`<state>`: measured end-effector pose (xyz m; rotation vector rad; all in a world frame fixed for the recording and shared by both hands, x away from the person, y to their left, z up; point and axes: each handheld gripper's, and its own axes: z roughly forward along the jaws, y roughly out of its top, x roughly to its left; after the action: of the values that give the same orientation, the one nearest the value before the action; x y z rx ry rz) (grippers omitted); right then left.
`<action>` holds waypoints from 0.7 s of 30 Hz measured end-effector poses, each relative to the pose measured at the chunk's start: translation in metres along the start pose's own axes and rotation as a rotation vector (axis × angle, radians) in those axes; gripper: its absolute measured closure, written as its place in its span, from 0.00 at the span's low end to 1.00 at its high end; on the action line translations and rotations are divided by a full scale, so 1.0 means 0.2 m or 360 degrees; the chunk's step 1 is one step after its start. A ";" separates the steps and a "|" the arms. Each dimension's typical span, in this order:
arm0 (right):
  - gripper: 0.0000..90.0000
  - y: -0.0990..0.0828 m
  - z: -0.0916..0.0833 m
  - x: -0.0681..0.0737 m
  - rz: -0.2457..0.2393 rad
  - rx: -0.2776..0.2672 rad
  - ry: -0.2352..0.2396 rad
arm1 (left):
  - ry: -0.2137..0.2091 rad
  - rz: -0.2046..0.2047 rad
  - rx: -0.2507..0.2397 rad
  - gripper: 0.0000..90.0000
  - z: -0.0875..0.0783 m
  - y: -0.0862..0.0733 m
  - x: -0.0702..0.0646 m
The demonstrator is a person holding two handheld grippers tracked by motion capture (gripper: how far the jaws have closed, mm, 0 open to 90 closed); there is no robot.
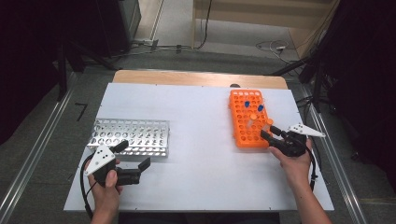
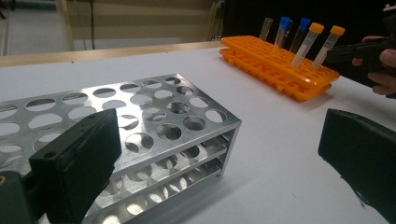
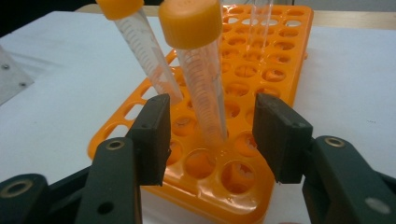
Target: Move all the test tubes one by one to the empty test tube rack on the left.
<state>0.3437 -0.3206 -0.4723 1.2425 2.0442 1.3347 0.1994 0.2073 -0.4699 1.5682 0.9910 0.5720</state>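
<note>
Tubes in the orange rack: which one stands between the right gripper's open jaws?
The nearer orange-capped tube, at the rack's near end. The other orange-capped tube leans outside the jaws; the blue-capped ones stand farther back.

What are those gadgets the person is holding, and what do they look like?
Each hand holds a black plastic two-jaw gripper: left gripper, right gripper. Both have flat, blocky black jaws on arms with round metal rivets, a light grey three-cornered plate on top, and a trailing black cable. Forearms are bare, no sleeves.
</note>
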 end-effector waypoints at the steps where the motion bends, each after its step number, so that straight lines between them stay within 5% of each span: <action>1: 0.53 0.00 0.01 0.00 -0.0006 0.0001 -0.0015 | 0.0001 0.0000 0.0002 0.00 0.00 0.00 0.00; 21: 0.80 -0.03 0.11 0.03 -0.0103 -0.0033 -0.0087 | -0.0036 -0.0013 0.0001 0.00 0.01 0.00 -0.01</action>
<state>0.3540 -0.3054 -0.4864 1.1811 2.0103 1.2755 0.2005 0.2038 -0.4699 1.5675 0.9805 0.5474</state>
